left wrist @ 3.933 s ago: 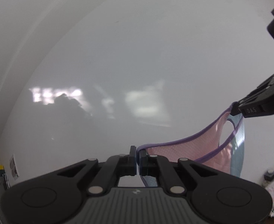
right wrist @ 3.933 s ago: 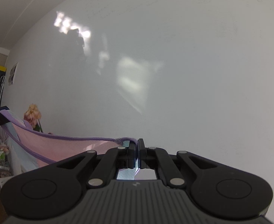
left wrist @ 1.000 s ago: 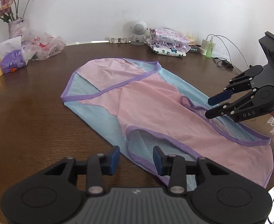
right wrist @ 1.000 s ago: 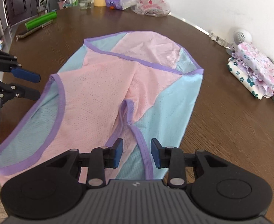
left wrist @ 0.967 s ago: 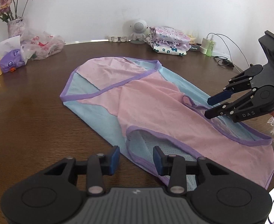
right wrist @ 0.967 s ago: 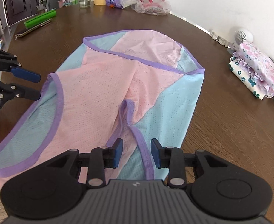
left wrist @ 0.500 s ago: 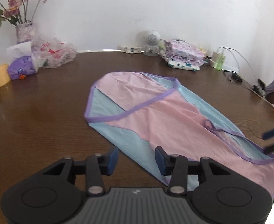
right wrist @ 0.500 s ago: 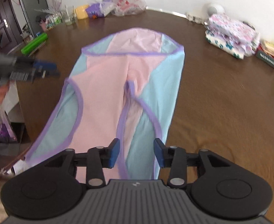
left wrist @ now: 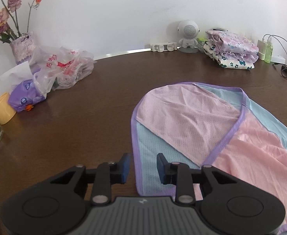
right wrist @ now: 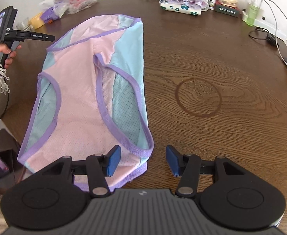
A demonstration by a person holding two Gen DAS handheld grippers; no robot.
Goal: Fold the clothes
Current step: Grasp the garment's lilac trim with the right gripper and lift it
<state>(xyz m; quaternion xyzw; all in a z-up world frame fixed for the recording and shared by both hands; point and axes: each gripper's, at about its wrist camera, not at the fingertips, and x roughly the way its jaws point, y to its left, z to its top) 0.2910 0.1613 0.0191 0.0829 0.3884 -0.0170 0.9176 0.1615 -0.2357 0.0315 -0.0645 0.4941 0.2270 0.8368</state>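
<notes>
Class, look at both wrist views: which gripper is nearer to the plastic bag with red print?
The left gripper. It faces the plastic bag at the garment's far end. The right gripper sits at the near end, with the bag far across the table.

A lived-in home room

A wooden table (left wrist: 84, 101) against a white wall holds a vase of roses (left wrist: 23, 46), folded clothes (left wrist: 231, 51), a small speaker (left wrist: 187, 34) and chargers (left wrist: 265, 49).

garment (right wrist: 80, 90): thin perforated mesh cloth, matt
table (right wrist: 212, 82): dark wood, glossy grain
bag (left wrist: 65, 68): crinkly clear plastic
gripper pads (right wrist: 113, 159): probably matt rubber
</notes>
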